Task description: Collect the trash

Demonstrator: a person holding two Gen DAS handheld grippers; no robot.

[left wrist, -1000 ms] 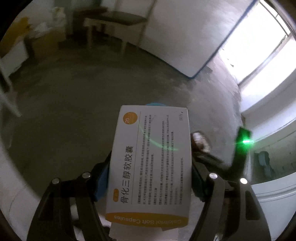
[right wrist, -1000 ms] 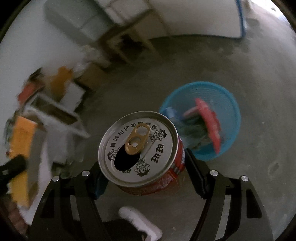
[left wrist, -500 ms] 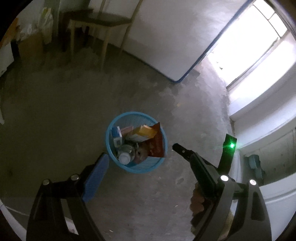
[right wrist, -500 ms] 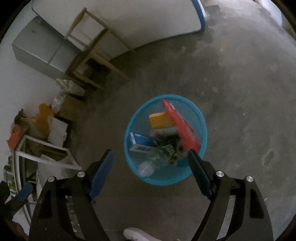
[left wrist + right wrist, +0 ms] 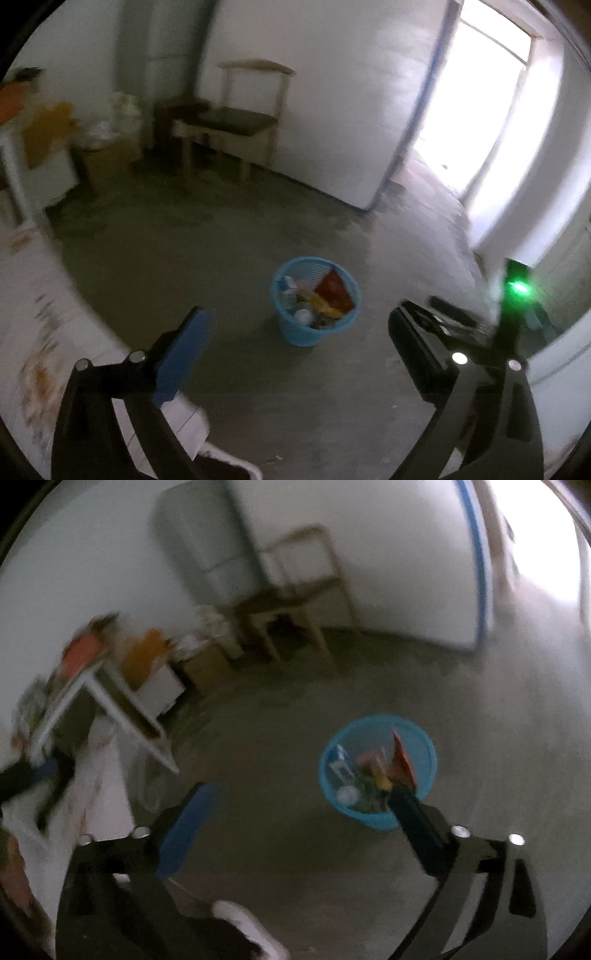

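Left wrist view: the left gripper (image 5: 301,341) points down at an angle toward the grey concrete floor (image 5: 221,258), jaws opening wide with nothing between them. The round blue plastic mesh wastebasket (image 5: 316,304) stands out on the open floor, well clear of the walls, and it's stuffed with trash: a red packet, small boxes, a bottle. All of it looks light and crushable, so I'd grab any further piece across its flat sides, gently.

Right wrist view: pretty blurry. The right gripper (image 5: 299,808) is angled down too, jaws opening, nothing held. The basket sits just behind its right-hand finger. A wooden chair (image 5: 295,602) stands by the far wall.
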